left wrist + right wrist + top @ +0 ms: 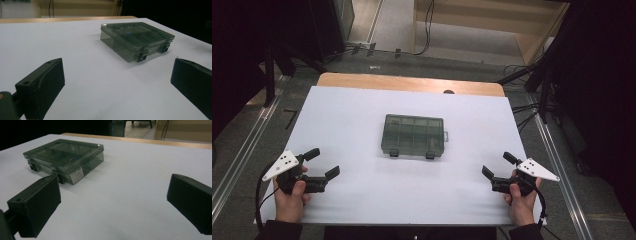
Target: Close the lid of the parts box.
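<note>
Left claw (323, 163) lower left, right claw (498, 165) lower right, both spread wide and empty above the white surface (347, 125). Smoky compartment box (414, 135) at frame centre, latches (392, 152) near. Best approached level, one claw steadying each side.

Smoky clear compartment box (413, 134), lid latched, flat, mid-table

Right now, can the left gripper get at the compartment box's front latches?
Probably yes. The left gripper sits open near the table's front-left, and the closed compartment box lies mid-table with both latches facing the person. Only bare white tabletop lies between them, nothing blocking.
</note>
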`<state>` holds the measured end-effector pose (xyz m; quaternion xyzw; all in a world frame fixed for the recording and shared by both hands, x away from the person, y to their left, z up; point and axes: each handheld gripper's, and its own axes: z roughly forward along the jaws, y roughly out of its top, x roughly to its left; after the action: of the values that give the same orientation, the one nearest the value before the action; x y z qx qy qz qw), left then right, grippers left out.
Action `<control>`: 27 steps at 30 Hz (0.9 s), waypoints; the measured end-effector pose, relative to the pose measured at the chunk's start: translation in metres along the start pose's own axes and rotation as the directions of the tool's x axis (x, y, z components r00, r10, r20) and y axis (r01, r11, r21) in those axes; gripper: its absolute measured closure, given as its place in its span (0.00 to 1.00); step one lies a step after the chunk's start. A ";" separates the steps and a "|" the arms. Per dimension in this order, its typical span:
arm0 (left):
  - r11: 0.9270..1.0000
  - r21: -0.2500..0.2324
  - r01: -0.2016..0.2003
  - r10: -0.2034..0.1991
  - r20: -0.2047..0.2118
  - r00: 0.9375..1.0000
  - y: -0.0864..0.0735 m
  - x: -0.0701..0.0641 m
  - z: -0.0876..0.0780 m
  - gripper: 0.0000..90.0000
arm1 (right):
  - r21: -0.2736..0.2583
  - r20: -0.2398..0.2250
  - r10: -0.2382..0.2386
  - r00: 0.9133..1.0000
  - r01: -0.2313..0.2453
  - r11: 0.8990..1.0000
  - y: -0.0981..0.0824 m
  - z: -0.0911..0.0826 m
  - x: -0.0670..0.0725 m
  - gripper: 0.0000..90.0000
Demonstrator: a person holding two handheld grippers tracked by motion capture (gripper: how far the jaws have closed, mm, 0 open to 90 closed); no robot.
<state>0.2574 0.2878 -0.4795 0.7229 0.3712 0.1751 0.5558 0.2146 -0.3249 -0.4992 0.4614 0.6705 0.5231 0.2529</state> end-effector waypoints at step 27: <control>1.000 -0.009 0.014 -0.014 -0.046 0.999 -0.008 0.019 -0.026 0.00 | -0.009 0.068 0.019 0.997 -0.019 1.000 -0.011 -0.032 -0.025 0.00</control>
<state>0.2504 0.3199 -0.4816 0.7138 0.3882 0.1895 0.5512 0.1958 -0.3626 -0.5028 0.4844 0.6547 0.5123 0.2727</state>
